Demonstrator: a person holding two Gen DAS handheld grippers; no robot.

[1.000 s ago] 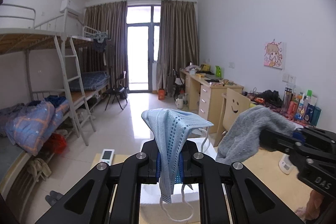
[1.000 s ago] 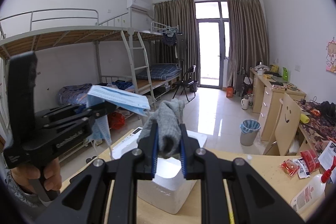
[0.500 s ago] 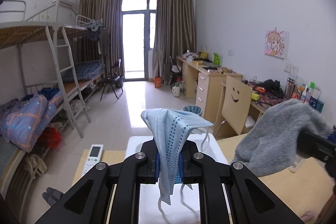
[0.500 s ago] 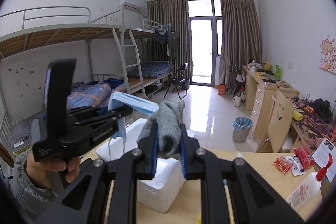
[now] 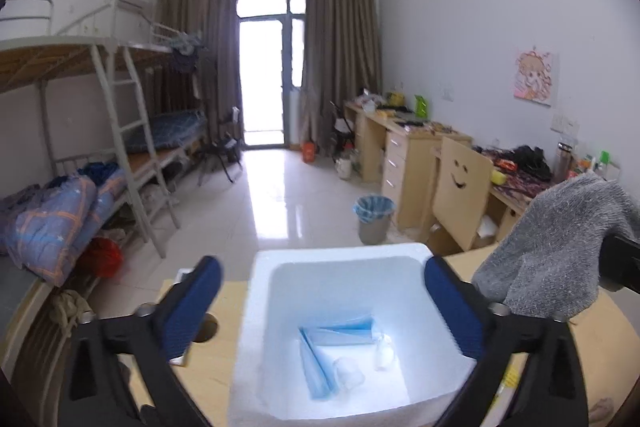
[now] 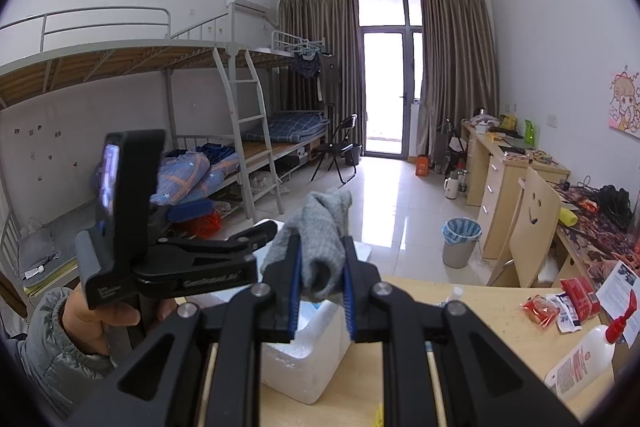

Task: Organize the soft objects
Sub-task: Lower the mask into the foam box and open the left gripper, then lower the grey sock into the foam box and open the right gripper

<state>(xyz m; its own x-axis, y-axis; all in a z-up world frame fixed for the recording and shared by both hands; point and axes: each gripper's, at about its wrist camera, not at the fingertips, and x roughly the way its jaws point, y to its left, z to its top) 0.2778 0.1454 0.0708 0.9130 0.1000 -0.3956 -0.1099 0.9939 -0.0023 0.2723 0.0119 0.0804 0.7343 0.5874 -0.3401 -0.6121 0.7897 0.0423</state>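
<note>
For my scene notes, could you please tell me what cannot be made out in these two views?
- Left wrist view: the right tongs holding the grey sock are cut off by the frame edge.
- Right wrist view: the inside of the foam box is hidden behind the right tongs and sock.
- Right wrist view: print on the white bottle is too small.

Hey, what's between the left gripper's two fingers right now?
In the left wrist view, the open left gripper frames the white foam box, with the blue face mask lying flat on its bottom.
</note>
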